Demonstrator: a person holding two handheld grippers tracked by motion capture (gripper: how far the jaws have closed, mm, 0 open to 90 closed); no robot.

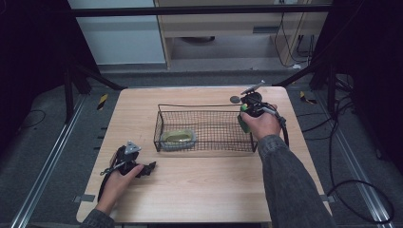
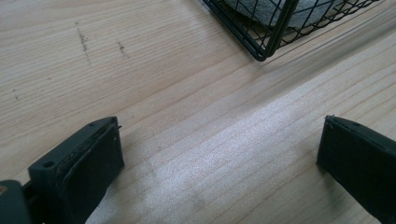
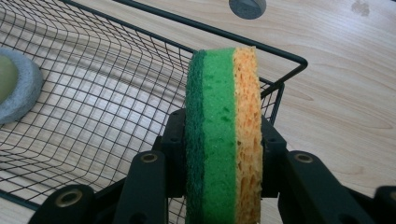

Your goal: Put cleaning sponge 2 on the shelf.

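Observation:
A black wire basket [image 1: 204,145] stands mid-table, holding a grey dish with a yellow-green pad [image 1: 178,137] at its left end. My right gripper [image 1: 245,114] hangs over the basket's right end, shut on a green and yellow sponge [image 3: 223,135] held on edge; the basket's corner rim [image 3: 299,60] lies just beyond it. The grey dish [image 3: 18,91] sits at the far left of the right gripper view. My left gripper [image 1: 148,167] rests on the table near the front left, open with bare wood between its jaws [image 2: 219,154]; the basket's corner [image 2: 261,53] is ahead of it.
A small grey disc [image 1: 235,99] lies on the wood behind the basket's right corner, seen also as a grey disc [image 3: 247,7] in the right gripper view. The light wooden table [image 1: 199,190] ends at dark floor with cables on the right.

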